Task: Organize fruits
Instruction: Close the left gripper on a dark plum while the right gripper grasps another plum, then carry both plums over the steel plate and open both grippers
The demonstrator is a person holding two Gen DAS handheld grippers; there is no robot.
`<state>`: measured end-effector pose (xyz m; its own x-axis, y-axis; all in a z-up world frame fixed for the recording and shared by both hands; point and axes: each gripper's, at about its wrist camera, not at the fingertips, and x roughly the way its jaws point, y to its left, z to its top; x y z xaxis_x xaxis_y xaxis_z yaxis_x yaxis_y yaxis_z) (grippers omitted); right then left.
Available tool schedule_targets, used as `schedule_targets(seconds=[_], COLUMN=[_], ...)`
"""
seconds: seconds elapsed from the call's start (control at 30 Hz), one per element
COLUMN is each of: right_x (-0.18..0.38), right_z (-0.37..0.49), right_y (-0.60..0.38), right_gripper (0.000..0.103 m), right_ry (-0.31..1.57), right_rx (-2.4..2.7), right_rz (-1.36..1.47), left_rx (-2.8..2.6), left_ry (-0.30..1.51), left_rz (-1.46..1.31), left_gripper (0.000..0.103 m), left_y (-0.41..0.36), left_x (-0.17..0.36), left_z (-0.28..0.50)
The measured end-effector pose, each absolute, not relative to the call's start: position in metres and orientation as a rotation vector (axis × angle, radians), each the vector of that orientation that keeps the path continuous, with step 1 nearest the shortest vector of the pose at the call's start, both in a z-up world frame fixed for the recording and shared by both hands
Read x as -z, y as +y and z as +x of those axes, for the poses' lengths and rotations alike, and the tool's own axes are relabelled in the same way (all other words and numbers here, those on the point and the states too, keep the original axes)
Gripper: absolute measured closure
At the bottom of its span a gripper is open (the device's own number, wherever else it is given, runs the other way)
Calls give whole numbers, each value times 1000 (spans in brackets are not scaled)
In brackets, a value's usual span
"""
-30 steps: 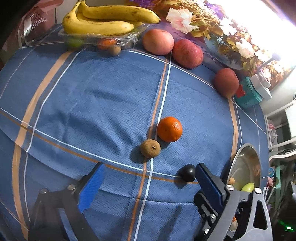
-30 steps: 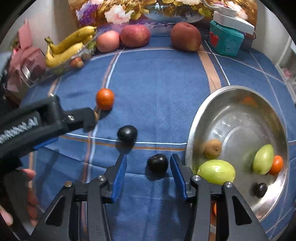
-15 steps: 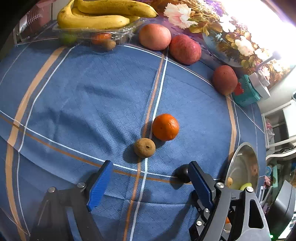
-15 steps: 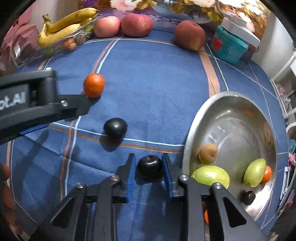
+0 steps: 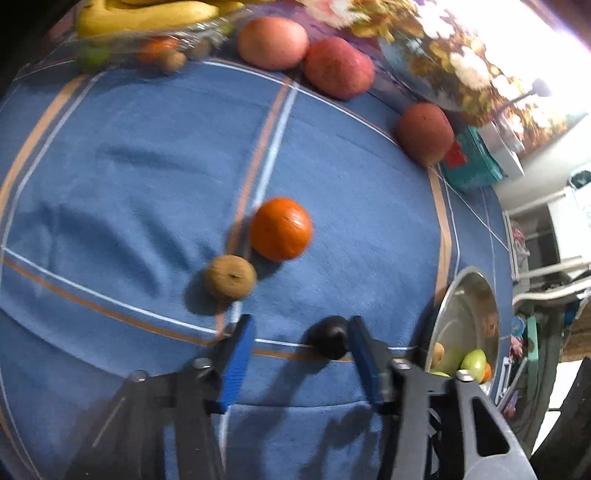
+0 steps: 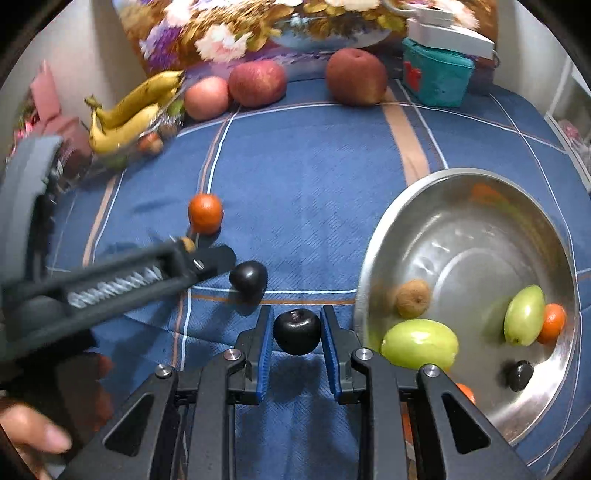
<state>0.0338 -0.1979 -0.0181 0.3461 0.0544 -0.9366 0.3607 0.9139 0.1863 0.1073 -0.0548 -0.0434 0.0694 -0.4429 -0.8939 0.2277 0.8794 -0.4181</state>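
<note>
blue striped tablecloth (image 6: 314,177), floral backdrop (image 6: 229,33)

A home dining spot: a tabletop under a blue plaid cloth (image 6: 314,177), with a floral-print cloth (image 6: 236,33) behind it and yellow bananas in a clear plastic tray (image 6: 129,122) near that floral cloth.

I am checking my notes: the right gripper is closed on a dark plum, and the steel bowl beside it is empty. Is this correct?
Not quite. The right gripper does hold the dark plum, but the steel bowl is not empty: the right wrist view shows two green fruits, a brown fruit, a small orange fruit and a dark fruit inside.
</note>
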Motion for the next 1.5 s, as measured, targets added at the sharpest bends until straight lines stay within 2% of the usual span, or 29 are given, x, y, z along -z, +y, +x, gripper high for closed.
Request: schedule_targets(seconds=[0.37,0.7,0.9,1.2,1.37,1.5], right_x=[17,19,18,-1,-12,1], right_z=[33,34,34,22,4,-15], right_y=[-197,-195,-195,-215,-246,-274], right_gripper=[77,77,77,77,77,76], right_ry=[1224,1230,1228,1162,1123,1175], right_rx=[199,192,187,174,289,441], right_rz=[414,416,419,507,534,517], left_rx=[560,587,606,656,744,811], left_ry=[1404,1444,1464,1388,1354,1340], left_rz=[-106,-127,-182,-245,-194,-98], left_gripper=[62,77,78,78,78,78], left_y=[-83,-99,-89,-75,-99,-130], left_x=[45,49,47,12,-3,2], left_z=[99,92,95,100,86,67])
